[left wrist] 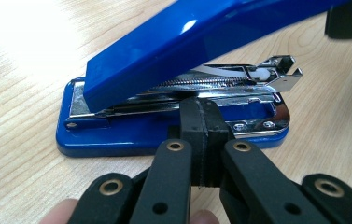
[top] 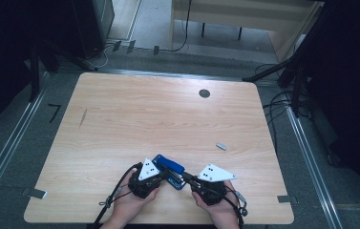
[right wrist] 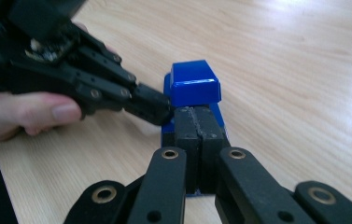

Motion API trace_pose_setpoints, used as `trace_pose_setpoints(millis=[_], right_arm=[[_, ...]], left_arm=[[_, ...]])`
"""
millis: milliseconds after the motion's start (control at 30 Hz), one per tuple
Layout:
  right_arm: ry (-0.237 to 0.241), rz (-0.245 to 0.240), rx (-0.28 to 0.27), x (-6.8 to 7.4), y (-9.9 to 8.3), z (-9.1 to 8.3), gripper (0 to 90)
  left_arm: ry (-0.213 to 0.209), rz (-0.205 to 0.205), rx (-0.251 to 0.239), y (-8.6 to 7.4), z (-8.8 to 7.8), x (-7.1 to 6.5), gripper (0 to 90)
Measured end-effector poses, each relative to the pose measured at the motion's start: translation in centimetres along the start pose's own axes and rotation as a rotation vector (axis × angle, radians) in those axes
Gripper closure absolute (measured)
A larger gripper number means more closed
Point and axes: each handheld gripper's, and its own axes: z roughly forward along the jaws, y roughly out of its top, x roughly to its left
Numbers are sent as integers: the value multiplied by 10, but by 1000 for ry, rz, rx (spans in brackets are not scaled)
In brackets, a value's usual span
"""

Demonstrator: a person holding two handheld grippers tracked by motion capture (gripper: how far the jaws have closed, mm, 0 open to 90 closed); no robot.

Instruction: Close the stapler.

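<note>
A blue stapler (top: 169,164) lies near the table's front edge with its blue top (left wrist: 173,46) swung up and the metal magazine (left wrist: 229,86) bare. My left gripper (top: 162,177) is shut, and its tips (left wrist: 199,112) press against the long side of the stapler's base (left wrist: 131,137) with nothing between the pads. My right gripper (top: 184,178) is also shut, its tips (right wrist: 197,116) set against the stapler's end, just under the raised blue top (right wrist: 194,84). In the right gripper view the left gripper (right wrist: 152,105) comes in from the left and touches the stapler.
A small grey metal piece (top: 221,146) lies on the table (top: 134,114) to the right of and beyond the stapler. A dark round hole (top: 204,93) sits near the far edge. Cables and frame legs ring the table.
</note>
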Motion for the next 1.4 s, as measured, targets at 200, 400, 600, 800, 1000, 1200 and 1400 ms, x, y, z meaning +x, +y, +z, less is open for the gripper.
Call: trace_pose_setpoints(millis=[200, 400, 600, 800, 1000, 1200, 1400], right_arm=[[2, -8, -27, 1, 9, 0, 900], [-12, -18, -46, 4, 16, 1, 900], [-11, -16, -69, 6, 23, 4, 900], [-10, -19, -78, 7, 29, 7, 900], [-4, -16, -88, 7, 33, 9, 900], [-9, -28, -87, 9, 40, 12, 900], [-8, -27, -87, 9, 45, 15, 900]], left_arm=[[-5, -1, 0, 0, 0, 0, 900], [-5, 1, 1, 0, 0, 0, 900], [0, 1, -2, 0, 0, 0, 900], [5, 12, 0, 0, 0, -1, 900], [5, 17, 1, 0, 0, -1, 900], [5, 17, 1, 0, 0, -1, 900], [7, 20, 2, 0, 0, -1, 900]])
